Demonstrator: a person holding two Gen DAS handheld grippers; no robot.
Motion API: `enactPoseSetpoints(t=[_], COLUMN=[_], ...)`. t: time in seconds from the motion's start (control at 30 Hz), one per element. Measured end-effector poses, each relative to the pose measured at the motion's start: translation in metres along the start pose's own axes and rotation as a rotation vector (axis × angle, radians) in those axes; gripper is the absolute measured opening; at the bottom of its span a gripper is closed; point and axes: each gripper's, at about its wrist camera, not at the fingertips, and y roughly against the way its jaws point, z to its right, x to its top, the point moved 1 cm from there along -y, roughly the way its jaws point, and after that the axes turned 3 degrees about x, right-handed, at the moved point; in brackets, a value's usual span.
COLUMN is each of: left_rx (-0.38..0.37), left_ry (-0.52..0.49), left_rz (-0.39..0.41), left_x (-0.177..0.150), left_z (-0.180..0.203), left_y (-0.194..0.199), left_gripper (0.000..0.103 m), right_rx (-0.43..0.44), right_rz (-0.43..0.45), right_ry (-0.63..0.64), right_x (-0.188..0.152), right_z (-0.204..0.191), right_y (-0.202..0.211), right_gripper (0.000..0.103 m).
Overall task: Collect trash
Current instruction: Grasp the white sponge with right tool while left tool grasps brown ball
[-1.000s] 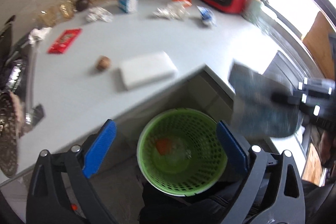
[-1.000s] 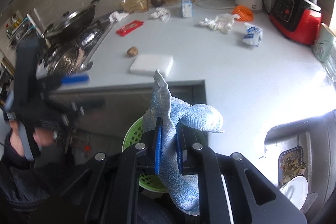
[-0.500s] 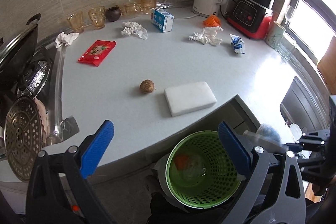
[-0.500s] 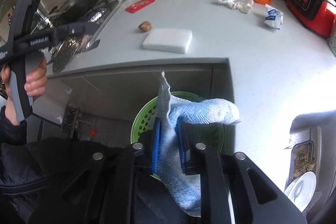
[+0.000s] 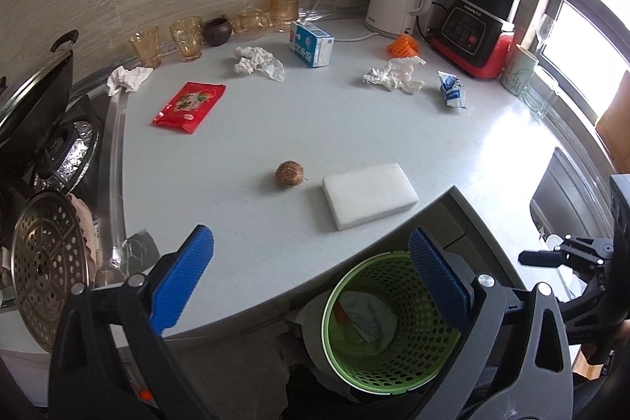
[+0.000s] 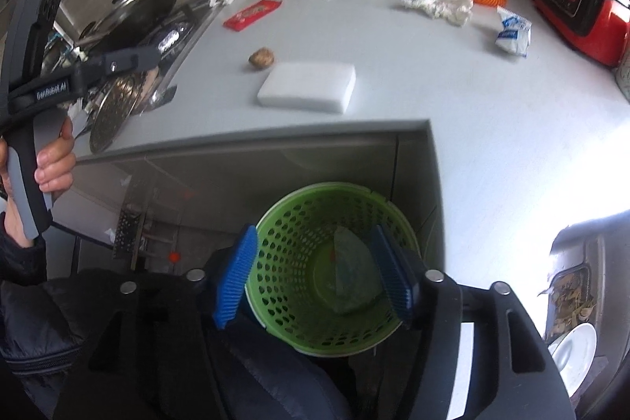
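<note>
A green mesh bin (image 5: 388, 321) (image 6: 327, 270) stands on the floor below the counter edge, with a blue-white cloth (image 5: 368, 317) (image 6: 350, 274) and an orange scrap inside. My right gripper (image 6: 315, 278) is open and empty, straight above the bin. My left gripper (image 5: 311, 274) is open and empty, over the counter's front edge. Trash on the counter: a red wrapper (image 5: 189, 105), crumpled tissues (image 5: 258, 61) (image 5: 395, 77), a milk carton (image 5: 311, 44), a blue-white pouch (image 5: 451, 91), a brown ball (image 5: 290, 174).
A white foam block (image 5: 368, 193) lies near the counter corner. A kettle (image 5: 399, 0), a blender (image 5: 486, 4) and amber glasses (image 5: 185, 38) line the back wall. A stove with a wok (image 5: 31, 97) is at left. A sink (image 6: 575, 294) is at right.
My right gripper opened and let go of the blue cloth, which now lies in the green bin. My left gripper rose and pulled back, looking over the counter.
</note>
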Motion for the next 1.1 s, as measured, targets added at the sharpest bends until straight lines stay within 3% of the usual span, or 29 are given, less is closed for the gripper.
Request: enactPoseSetpoints(t=[0.3, 0.47, 0.6, 0.77, 1.1], left_rx=[0.027, 0.030, 0.022, 0.017, -0.016], left_ry=[0.044, 0.083, 0.092, 0.071, 0.072], left_rz=[0.015, 0.011, 0.005, -0.007, -0.028], left_x=[0.004, 0.007, 0.009, 0.010, 0.010], left_z=[-0.016, -0.027, -0.035, -0.040, -0.041], left_y=[0.002, -0.001, -0.006, -0.014, -0.030], left_gripper=[0.095, 0.095, 0.095, 0.095, 0.095], right_rx=[-0.008, -0.019, -0.012, -0.005, 0.023], right_rz=[0.102, 0.130, 0.122, 0.090, -0.016], right_ry=[-0.019, 0.004, 0.048, 0.147, 0.512], right_x=[0.029, 0.042, 0.050, 0.058, 0.084], right_z=[0.003, -0.002, -0.007, -0.014, -0.023], right_y=[0.012, 0.012, 0.004, -0.011, -0.057], right_gripper=[0.070, 0.080, 0.081, 0.085, 0.086])
